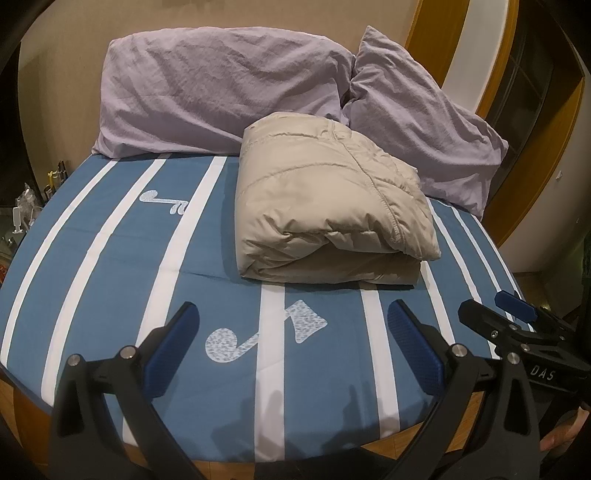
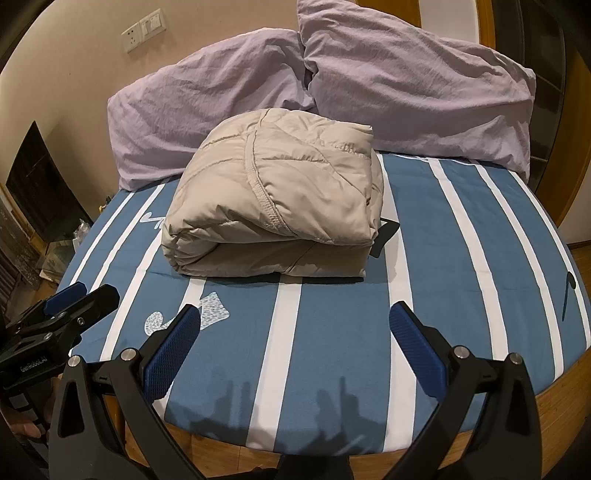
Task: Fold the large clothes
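A beige padded jacket (image 1: 328, 206) (image 2: 273, 206) lies folded into a thick bundle on the blue bed sheet with white stripes (image 1: 110, 258) (image 2: 461, 258), just in front of the pillows. My left gripper (image 1: 293, 314) hovers open over the near part of the bed, well short of the bundle, with nothing between its blue pads. My right gripper (image 2: 293, 317) is likewise open and empty, at about the same distance. Each gripper shows in the other's view: the right gripper (image 1: 495, 310) at the right edge, the left gripper (image 2: 85, 295) at the left edge.
Two lilac pillows (image 1: 221, 85) (image 2: 424, 85) lean against the wall behind the jacket. A wooden bed frame edge (image 2: 554, 398) runs along the near side. Small clutter (image 1: 26, 206) sits beside the bed on the left. A wall socket (image 2: 142, 29) is above.
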A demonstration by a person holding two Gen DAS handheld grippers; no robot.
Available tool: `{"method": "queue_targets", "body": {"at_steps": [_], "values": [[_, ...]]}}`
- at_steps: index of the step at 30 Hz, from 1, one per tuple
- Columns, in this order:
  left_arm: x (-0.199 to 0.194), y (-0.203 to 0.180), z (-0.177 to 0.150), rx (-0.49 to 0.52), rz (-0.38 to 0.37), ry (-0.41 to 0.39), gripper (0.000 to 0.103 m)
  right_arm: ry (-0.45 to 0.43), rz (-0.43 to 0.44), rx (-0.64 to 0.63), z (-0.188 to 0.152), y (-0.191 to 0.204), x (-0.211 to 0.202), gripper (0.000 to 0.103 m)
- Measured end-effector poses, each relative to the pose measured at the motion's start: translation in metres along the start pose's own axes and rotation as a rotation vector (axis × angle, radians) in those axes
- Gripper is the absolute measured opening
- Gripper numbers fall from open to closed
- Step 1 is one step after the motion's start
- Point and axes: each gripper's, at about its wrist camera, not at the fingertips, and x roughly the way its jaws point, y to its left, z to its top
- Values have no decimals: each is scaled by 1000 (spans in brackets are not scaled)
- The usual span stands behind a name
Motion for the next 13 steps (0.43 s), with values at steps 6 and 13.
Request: {"method": "queue_targets", "body": {"at_steps": [6,13], "values": [[0,0,1,1,0,1,101,2,0,1,-1,0,1,102],[0,-1,1,-1,0,2,101,6,1,7,-4,-2,2,102]]}}
